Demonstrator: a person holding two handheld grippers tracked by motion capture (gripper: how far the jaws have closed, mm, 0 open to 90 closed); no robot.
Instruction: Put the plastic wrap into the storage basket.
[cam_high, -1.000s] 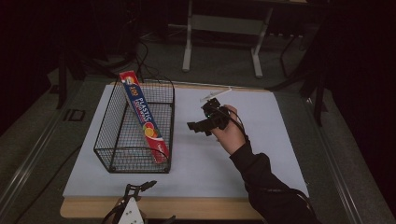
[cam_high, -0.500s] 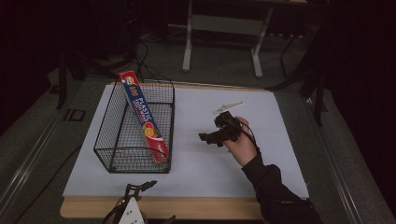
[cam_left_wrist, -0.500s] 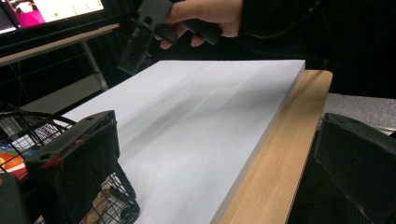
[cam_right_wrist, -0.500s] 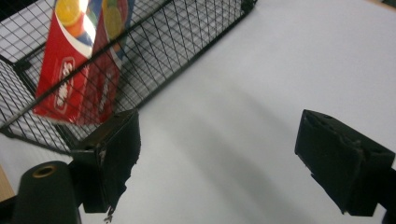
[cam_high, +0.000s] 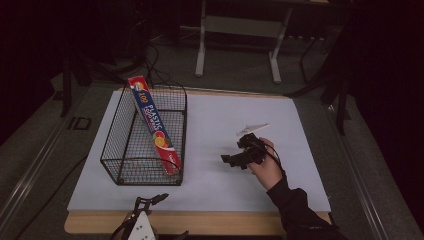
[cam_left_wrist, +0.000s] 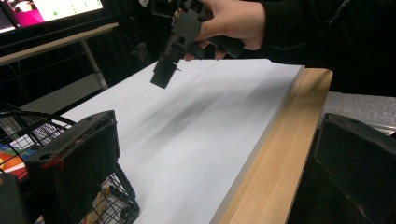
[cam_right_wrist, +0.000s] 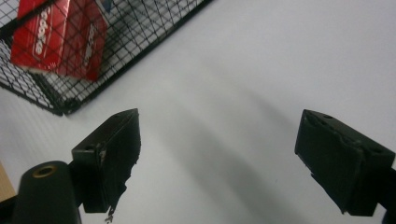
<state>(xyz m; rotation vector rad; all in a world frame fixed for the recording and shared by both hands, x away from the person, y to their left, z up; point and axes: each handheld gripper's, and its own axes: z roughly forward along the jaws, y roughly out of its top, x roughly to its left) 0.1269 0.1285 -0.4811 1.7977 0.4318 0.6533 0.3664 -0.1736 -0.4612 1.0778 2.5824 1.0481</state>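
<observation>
A black wire basket (cam_high: 117, 135) stands on the left of the white table top (cam_high: 215, 120). A red box of plastic wrap (cam_high: 152, 122) leans inside it, its top end sticking out over the far rim. A hand holds my right gripper (cam_high: 231, 160) open just above the table, right of the basket, jaws pointing at it. In the right gripper view the gripper (cam_right_wrist: 229, 158) has bare table between its jaws, with the basket (cam_right_wrist: 140, 32) and box (cam_right_wrist: 60, 32) ahead. My left gripper (cam_high: 150, 202) sits at the table's front edge. Its jaws (cam_left_wrist: 215, 177) are wide apart.
A wooden strip (cam_high: 210, 222) runs along the table's front edge. Behind the table stand the metal legs of a frame (cam_high: 237, 45), and cables lie on the floor. A lit monitor (cam_left_wrist: 51, 7) shows in the left gripper view, beyond the right hand's gripper (cam_left_wrist: 173, 51).
The right gripper has drawn back from the basket, moving right and toward the table's front, and sits lower. The left gripper, basket and box have not moved.
</observation>
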